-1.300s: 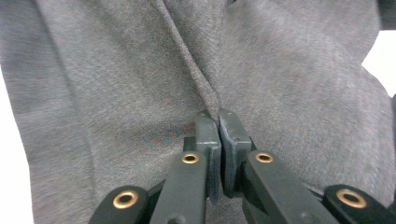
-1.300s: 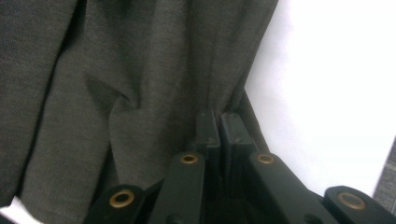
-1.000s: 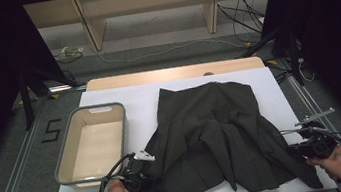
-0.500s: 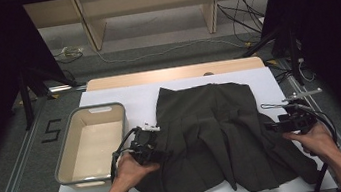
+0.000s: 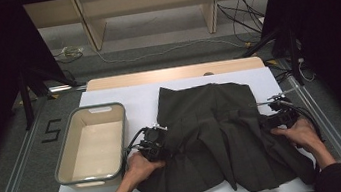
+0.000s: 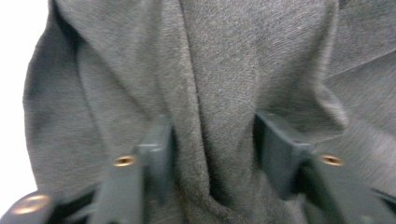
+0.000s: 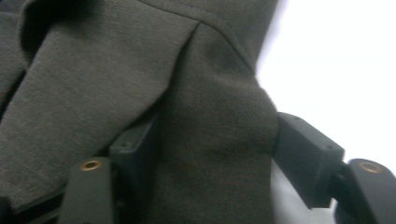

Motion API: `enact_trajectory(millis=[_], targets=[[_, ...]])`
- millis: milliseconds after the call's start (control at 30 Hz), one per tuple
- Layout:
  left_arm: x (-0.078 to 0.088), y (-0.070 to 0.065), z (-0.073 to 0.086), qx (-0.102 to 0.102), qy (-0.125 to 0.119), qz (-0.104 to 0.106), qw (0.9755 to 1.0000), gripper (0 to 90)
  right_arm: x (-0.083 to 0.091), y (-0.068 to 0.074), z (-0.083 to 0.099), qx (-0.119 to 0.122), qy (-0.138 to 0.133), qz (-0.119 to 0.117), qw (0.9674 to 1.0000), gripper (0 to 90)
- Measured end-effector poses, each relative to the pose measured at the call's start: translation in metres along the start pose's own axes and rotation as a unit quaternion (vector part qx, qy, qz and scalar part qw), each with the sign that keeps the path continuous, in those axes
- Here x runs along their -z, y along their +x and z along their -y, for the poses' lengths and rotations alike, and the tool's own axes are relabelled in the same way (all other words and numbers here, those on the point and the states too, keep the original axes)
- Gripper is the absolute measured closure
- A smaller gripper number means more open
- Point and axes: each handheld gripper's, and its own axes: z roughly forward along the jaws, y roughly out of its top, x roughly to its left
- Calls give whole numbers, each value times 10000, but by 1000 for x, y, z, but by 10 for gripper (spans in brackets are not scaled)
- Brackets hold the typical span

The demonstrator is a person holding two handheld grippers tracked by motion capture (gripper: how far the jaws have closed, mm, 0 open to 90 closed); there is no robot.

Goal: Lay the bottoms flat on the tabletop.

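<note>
The dark grey-green pleated woven garment (image 5: 222, 136) lies spread on the white tabletop (image 5: 128, 99), its straight band edge toward the far side and its crumpled wide end toward me. A beige rectangular plastic tub with a grey rim (image 5: 90, 145) sits on the tabletop just to the left of the garment, apart from the cloth.

My left tool (image 5: 157, 141) rests at the garment's left edge, near the tub's right wall. In the left gripper view the left tool (image 6: 212, 144) has a raised fold of the cloth running between its jaws. The jaws have just been closing. A little gap shows on either side of the fold, so they stand spread, not yet pinching.

My right tool (image 5: 278, 113) sits at the garment's right edge, my hand (image 5: 302, 133) behind it on the cloth. In the right gripper view the right tool (image 7: 212, 154) straddles a flat pleated edge of the garment, white tabletop beyond it. Its jaws have just been closing slightly. Whether they press the cloth I cannot tell.
</note>
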Motion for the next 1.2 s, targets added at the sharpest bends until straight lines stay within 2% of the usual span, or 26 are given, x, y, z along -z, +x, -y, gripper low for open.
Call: enact_trajectory(millis=[67, 133, 200, 367, 433, 633, 733, 867, 967, 1067, 1200], targets=[[0, 1, 1, -4, -35, 84, 10000, 642, -4, 2, 1, 87, 103, -40, 9999, 409], [0, 0, 2, -68, -55, 69, 9999, 696, -4, 7, 2, 183, 130, 108, 9997, 434], [1, -1, 2, -144, -40, 53, 9999, 746, -4, 8, 2, 129, 155, 126, 9997, 483], [3, -5, 4, -320, -38, 22, 9995, 796, 0, 14, 4, 197, 238, -12, 9995, 766], [4, -5, 4, -342, -23, 52, 9994, 805, 1, 14, 5, 206, 287, -64, 9994, 808], [14, -9, 16, -563, 88, 224, 9981, 813, 14, 17, 13, 231, 396, -163, 9988, 841], [20, -16, 24, -682, 154, 331, 9970, 813, 22, 19, 21, 247, 432, -221, 9985, 842], [28, -26, 34, -834, 199, 360, 9957, 813, 30, 28, 28, 301, 499, -215, 9981, 842], [34, -26, 41, -934, 228, 370, 9947, 812, 36, 36, 35, 425, 529, -157, 9976, 841], [40, -24, 48, -910, 226, 385, 9949, 811, 44, 42, 43, 494, 533, -110, 9973, 841], [48, -22, 56, -971, 260, 391, 9942, 811, 52, 50, 55, 558, 530, -162, 9969, 841]])
